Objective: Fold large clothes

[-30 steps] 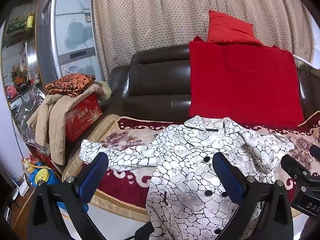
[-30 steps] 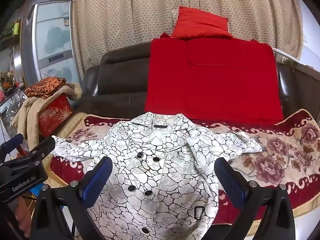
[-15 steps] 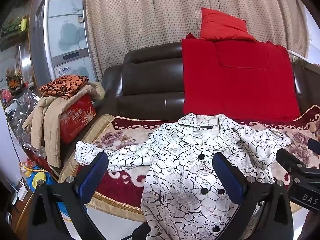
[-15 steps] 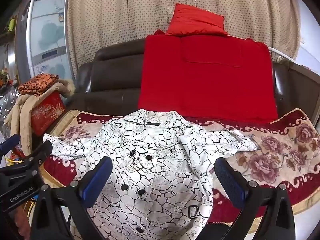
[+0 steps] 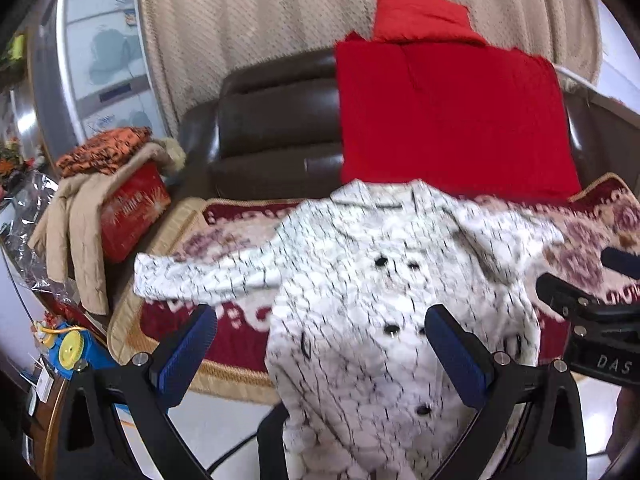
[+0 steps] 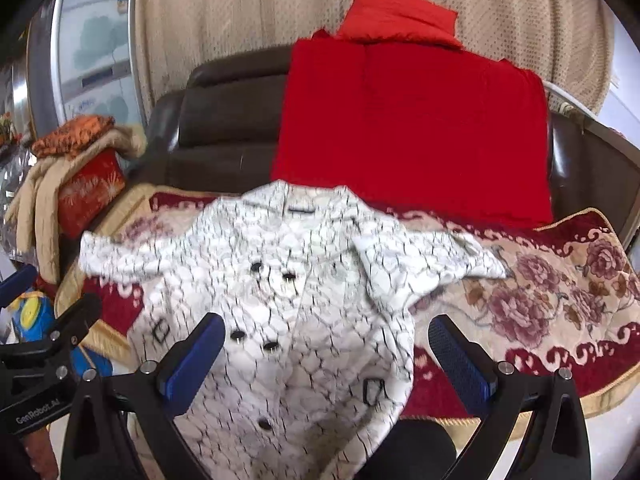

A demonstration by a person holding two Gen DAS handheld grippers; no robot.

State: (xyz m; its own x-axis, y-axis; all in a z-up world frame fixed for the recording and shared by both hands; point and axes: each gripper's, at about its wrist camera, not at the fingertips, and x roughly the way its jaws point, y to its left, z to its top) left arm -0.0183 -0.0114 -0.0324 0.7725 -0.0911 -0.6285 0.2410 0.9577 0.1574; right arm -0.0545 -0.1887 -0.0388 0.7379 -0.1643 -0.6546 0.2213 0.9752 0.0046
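Observation:
A white coat [image 5: 384, 300] with a black crackle print and black buttons lies face up on the sofa seat, sleeves spread, hem hanging over the front edge. It also shows in the right wrist view [image 6: 288, 304]. My left gripper [image 5: 320, 344] is open and empty, held in front of the coat's lower left part. My right gripper [image 6: 326, 352] is open and empty, in front of the coat's lower right part. Each gripper shows at the edge of the other's view.
A floral red and cream cover [image 6: 560, 300] lies on the dark leather sofa [image 5: 272, 128]. A red blanket [image 6: 412, 128] and red cushion [image 6: 396, 12] sit on the backrest. A red box [image 5: 128, 212] with piled clothes stands left. A fridge [image 5: 100, 64] is behind.
Both grippers have moved closer to the coat and the sofa, so the coat looks larger and blurred. Both stay open.

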